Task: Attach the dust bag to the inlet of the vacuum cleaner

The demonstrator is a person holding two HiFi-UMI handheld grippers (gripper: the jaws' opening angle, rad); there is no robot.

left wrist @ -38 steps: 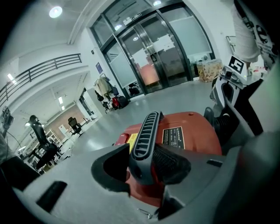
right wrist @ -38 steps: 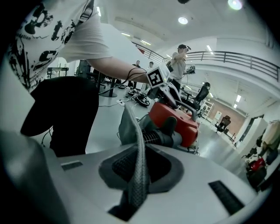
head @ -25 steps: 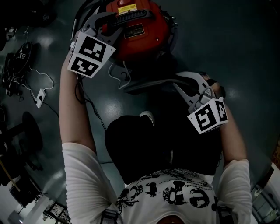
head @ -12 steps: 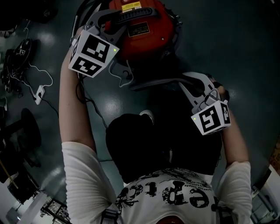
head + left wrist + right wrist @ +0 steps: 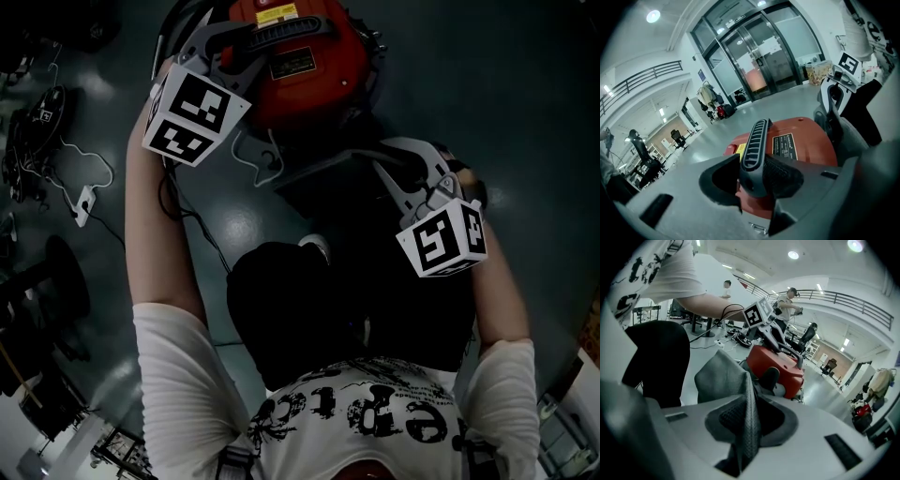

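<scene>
The red vacuum cleaner (image 5: 305,66) stands on the floor at the top of the head view. My left gripper (image 5: 754,176) is shut on its black ribbed carrying handle (image 5: 754,140), with one pad on each side. The dark grey fabric dust bag (image 5: 722,378) hangs just in front of the vacuum (image 5: 780,364). My right gripper (image 5: 746,420) is shut on a fold of that bag. In the head view the bag (image 5: 328,183) lies as a dark sheet between the right gripper (image 5: 380,164) and the vacuum's near side. The left gripper (image 5: 234,42) reaches over the vacuum's top.
White and black cables with a power strip (image 5: 84,206) lie on the floor at the left. The person's black-trousered legs (image 5: 291,309) fill the middle. Glass doors (image 5: 759,61) and office chairs stand far off, and other people (image 5: 790,298) are behind the vacuum.
The right gripper has shifted slightly with the bag, whose upper edge now sits a little closer to the vacuum. The left gripper has stayed on the handle.
</scene>
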